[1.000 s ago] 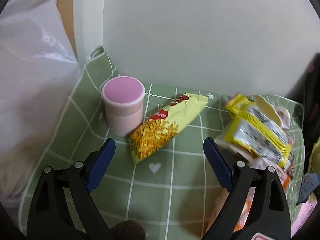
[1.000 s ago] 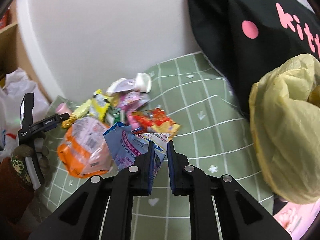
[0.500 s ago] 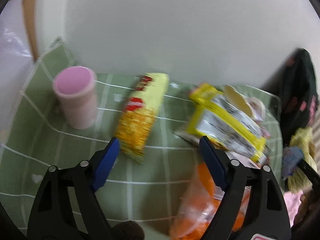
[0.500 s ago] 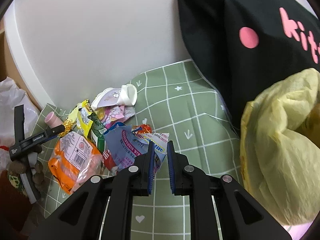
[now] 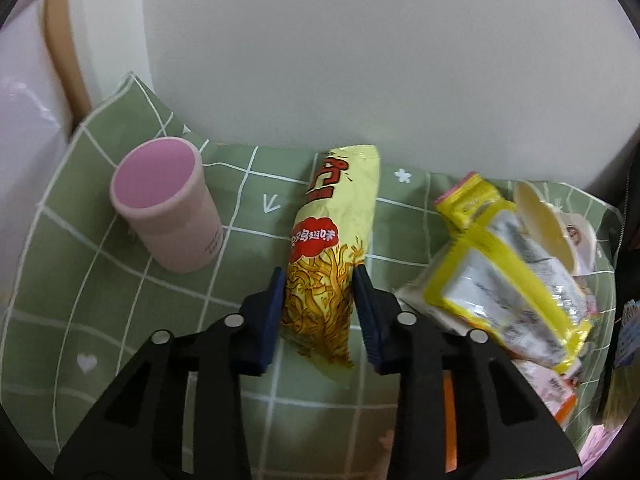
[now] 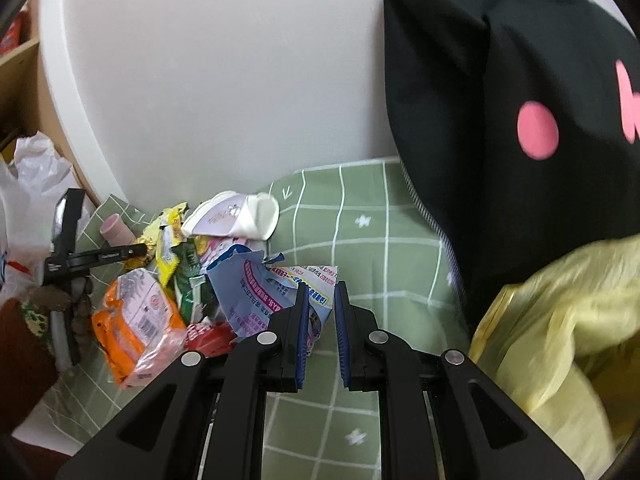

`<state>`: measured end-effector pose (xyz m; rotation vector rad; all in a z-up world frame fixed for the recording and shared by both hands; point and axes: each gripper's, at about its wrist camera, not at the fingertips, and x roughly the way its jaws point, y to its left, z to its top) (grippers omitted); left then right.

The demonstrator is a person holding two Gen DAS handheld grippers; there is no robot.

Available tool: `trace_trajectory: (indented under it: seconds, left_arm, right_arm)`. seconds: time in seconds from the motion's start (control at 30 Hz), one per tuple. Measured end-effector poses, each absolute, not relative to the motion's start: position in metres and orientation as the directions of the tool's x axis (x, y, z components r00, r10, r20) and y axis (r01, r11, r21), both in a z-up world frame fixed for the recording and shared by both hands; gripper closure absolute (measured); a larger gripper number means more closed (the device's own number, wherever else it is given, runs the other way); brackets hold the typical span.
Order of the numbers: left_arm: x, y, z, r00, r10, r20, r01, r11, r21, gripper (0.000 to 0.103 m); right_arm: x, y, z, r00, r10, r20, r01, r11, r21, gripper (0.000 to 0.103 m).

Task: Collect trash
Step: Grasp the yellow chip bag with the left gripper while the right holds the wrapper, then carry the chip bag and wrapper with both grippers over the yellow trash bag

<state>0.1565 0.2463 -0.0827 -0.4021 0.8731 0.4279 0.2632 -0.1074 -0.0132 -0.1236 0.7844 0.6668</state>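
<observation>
Trash collection at an early stage, as judged from how much litter is left on the green checked cloth (image 6: 360,248). The left gripper (image 5: 320,276) is seen with its fingers narrowed around the near end of a yellow noodle packet (image 5: 332,248), both pads touching its sides; the packet lies on the cloth, pointing toward the far edge by the wall. A pink cup (image 5: 168,204) stands upright to its left, near the far left corner. A yellow wrapper (image 5: 508,280) and a white tub (image 5: 552,236) are heaped to the right.

The right gripper (image 6: 320,292) is shown with a narrow gap between its fingers, and a blue wrapper (image 6: 256,292) is caught there by one corner. An orange bag (image 6: 136,324), a white pouch (image 6: 236,216) and further wrappers are piled at the cloth's left side. A yellow bag (image 6: 560,344), presumably the receptacle, is seen at the right edge, just beside the gripper. Nothing can be seen inside it; two pieces are gripped, the rest is untouched.
</observation>
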Motion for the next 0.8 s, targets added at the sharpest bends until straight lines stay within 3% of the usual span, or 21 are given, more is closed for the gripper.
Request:
trace_trajectory:
  seconds: [0.37,0.6,0.8]
  left_arm:
    - [0.113,0.192,-0.003,0.682,0.225,-0.696,-0.435,0.890,-0.139,0.075]
    - [0.146,0.159,0.049,0.786,0.109,-0.609,-0.248,0.957,-0.149,0.075]
    - [0.175,0.126,0.059,0.809,-0.035,-0.587,-0.071,0.985,-0.156,0.075]
  right_arm:
    - [0.270,-0.115,-0.012,0.527,0.543,-0.653,-0.576,0.794,0.195,0.090]
    - [0.251,-0.128,0.014,0.616,0.483,-0.622,-0.504,0.849,0.160,0.090]
    - [0.233,-0.151,0.029,0.694,0.397,-0.601,-0.406,0.905,0.128,0.090]
